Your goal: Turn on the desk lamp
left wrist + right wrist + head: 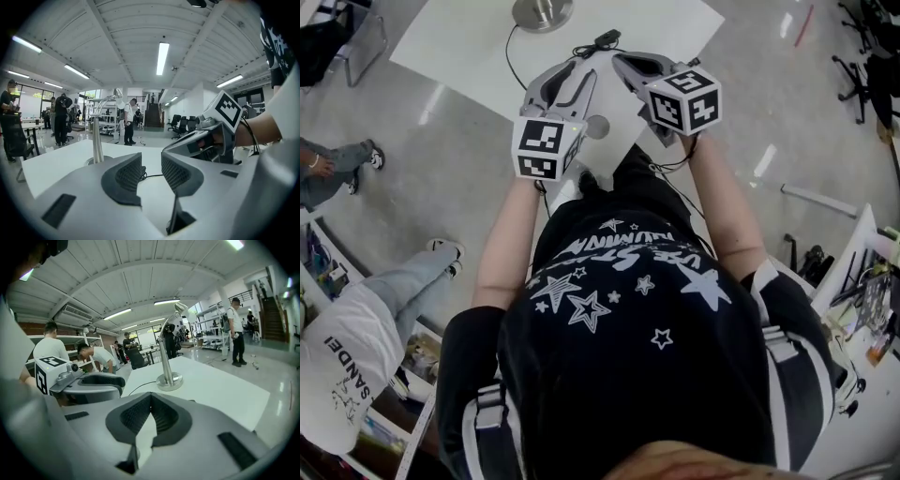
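**A:** Tongs?
**B:** My left gripper (pixel 151 168) has its jaws apart with nothing between them. My right gripper (pixel 150 398) has its tips together, empty.
**A:** Lamp?
**B:** The desk lamp (pixel 168 379) stands upright on the white table (pixel 225 394), ahead of both grippers, untouched. Its cord (pixel 140 387) trails toward me.

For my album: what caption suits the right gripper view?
Closed, empty right claw aimed over a white table at the silver desk lamp, not yet reached.
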Demonstrator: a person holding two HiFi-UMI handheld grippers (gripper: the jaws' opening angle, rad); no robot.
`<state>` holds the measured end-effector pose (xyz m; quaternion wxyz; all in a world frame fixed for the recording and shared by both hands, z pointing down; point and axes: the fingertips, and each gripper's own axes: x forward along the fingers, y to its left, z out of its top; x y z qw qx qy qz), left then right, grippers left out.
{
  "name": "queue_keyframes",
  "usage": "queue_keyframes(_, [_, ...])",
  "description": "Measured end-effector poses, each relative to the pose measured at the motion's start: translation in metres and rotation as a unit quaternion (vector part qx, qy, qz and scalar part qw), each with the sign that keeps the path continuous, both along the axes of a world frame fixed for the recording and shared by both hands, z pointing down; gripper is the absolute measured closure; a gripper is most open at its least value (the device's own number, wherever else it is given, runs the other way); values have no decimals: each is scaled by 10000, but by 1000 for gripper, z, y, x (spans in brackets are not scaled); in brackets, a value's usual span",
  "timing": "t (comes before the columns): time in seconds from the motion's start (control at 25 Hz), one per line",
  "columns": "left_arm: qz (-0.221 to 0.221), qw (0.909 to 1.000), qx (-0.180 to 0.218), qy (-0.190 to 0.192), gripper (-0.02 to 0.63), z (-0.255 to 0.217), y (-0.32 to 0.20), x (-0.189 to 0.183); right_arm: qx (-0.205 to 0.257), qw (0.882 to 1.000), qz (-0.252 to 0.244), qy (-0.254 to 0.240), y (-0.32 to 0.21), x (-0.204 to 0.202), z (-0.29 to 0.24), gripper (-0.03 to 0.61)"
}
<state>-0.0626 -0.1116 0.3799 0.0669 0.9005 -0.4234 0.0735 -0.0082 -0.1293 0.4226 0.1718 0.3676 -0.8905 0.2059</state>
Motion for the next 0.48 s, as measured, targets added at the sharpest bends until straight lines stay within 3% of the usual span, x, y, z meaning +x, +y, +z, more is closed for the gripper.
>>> queue_keyframes(0.28, [273,9988,82,391,472,-12,33,2,171,9993,307,-83,37,4,-19,574])
queue_keyframes(0.48, [206,9985,-16,511,474,-11,45,7,174,9990,398,-126,50,24,-24,574])
